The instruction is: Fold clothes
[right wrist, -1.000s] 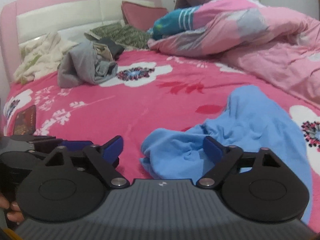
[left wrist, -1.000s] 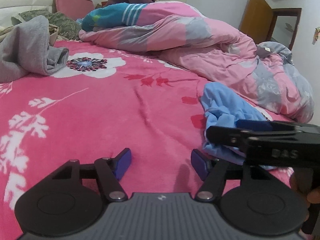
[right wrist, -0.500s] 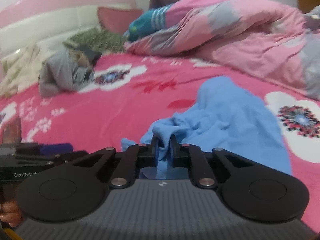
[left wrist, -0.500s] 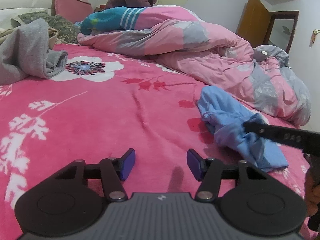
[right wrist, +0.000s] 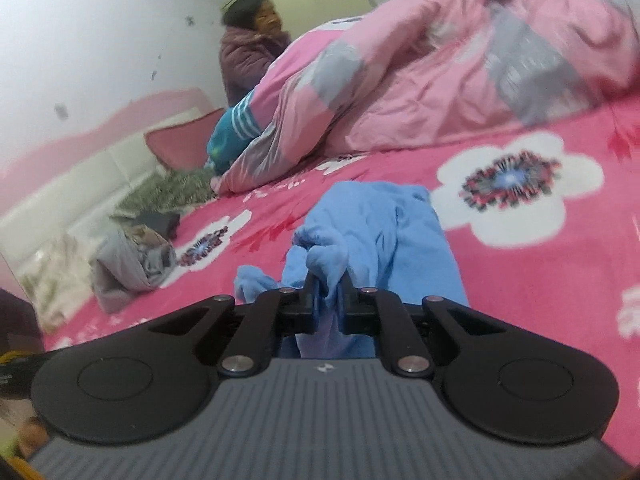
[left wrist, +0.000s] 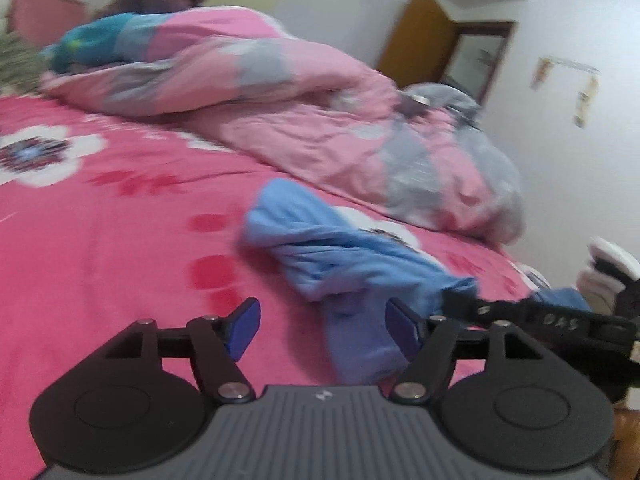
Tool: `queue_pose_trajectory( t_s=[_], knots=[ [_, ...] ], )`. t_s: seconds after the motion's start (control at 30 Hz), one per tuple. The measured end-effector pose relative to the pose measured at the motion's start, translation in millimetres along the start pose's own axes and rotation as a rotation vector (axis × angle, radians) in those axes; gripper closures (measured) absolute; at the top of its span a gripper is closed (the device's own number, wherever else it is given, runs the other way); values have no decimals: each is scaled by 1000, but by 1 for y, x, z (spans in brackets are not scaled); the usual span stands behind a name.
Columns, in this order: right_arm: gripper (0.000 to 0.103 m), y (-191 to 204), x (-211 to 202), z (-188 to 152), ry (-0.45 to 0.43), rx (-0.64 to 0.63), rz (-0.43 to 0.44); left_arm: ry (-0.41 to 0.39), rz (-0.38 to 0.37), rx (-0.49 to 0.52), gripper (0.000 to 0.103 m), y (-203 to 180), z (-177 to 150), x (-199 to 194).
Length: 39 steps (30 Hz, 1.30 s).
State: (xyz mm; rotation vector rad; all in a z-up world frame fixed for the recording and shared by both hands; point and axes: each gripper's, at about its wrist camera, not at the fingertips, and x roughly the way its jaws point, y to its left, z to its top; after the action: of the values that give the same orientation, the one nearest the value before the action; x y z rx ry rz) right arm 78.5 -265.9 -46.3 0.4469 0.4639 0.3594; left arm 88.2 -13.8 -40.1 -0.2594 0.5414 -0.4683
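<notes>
The soft light-blue cloth garment (right wrist: pixel 376 236) lies bunched up on the bright pink bed cover with white flowers (right wrist: pixel 520 280). It is on the near side of the big puffy pink and grey quilt (right wrist: pixel 440 80), apart from it, with a strip of pink cover between them.

I think this garment is light and floppy. It will sag and droop wherever I do not hold it, and it will not break. It looks a bit fuzzy, so it should not slip out easily. It is rumpled and twisted now, so I cannot tell where the sleeves or the collar are. I judge the best place to hold it is at an edge or a corner, one in each gripper, so it can hang open and flat.

It makes a long lumpy shape. Its long way runs from my right gripper (right wrist: pixel 328 300) out toward the quilt. The near end is lifted up in a wad, and the far end lies flatter on the cover.

My right gripper is squeezed nearly closed on that near wad of blue cloth, and the cloth puffs out above the fingers.

My left gripper (left wrist: pixel 322 330) is wide open and holds nothing. It sits just by the near end of the garment, and some blue cloth shows between its fingers.

Further from the quilt, toward the headboard, is a crumpled grey garment (right wrist: pixel 128 268).
</notes>
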Motion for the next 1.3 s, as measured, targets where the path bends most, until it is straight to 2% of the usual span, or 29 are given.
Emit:
queue_pose_trajectory(
  t_s=[0.2, 0.37, 0.47, 0.57, 0.67, 0.7, 0.73, 0.8, 0.87, 0.9, 0.93, 1.0, 1.13, 1.3],
  knots=[
    [99, -28, -11, -9, -33, 130, 56, 62, -20, 47, 38, -24, 2, 40],
    [100, -46, -23, -10, -70, 149, 31, 112, 11, 31, 70, -28, 4, 60],
    [101, -57, -31, -9, -88, 170, 12, 112, 35, 10, 81, -29, 4, 60],
    [101, -64, -36, -6, -93, 194, 19, 107, 63, -1, 86, -30, 4, 56],
    [94, -59, -32, -2, -85, 217, 64, 98, 83, -7, 88, -29, 4, 53],
    [83, -57, -29, 0, -74, 216, 73, 94, 86, -9, 88, -29, 3, 53],
    [65, -53, -24, 2, -63, 210, 80, 91, 87, -12, 88, -29, 3, 52],
    [46, -45, -11, 5, -36, 192, 85, 83, 90, -16, 89, -28, 2, 51],
    [46, -39, 5, 6, 0, 174, 103, 72, 96, -17, 89, -28, 1, 49],
    [47, -38, 12, 5, 17, 173, 110, 66, 99, -18, 89, -28, 1, 48],
    [62, -37, 20, 4, 34, 173, 115, 61, 102, -19, 90, -28, 1, 47],
    [97, -35, 28, 3, 59, 169, 87, 50, 108, -20, 93, -28, 0, 45],
    [98, -26, 6, 7, -13, 141, 46, 23, 150, -47, 95, -20, 1, 30],
    [98, -14, -45, 21, -118, 87, 2, -3, 180, -121, 98, -3, 7, 3]
  ],
)
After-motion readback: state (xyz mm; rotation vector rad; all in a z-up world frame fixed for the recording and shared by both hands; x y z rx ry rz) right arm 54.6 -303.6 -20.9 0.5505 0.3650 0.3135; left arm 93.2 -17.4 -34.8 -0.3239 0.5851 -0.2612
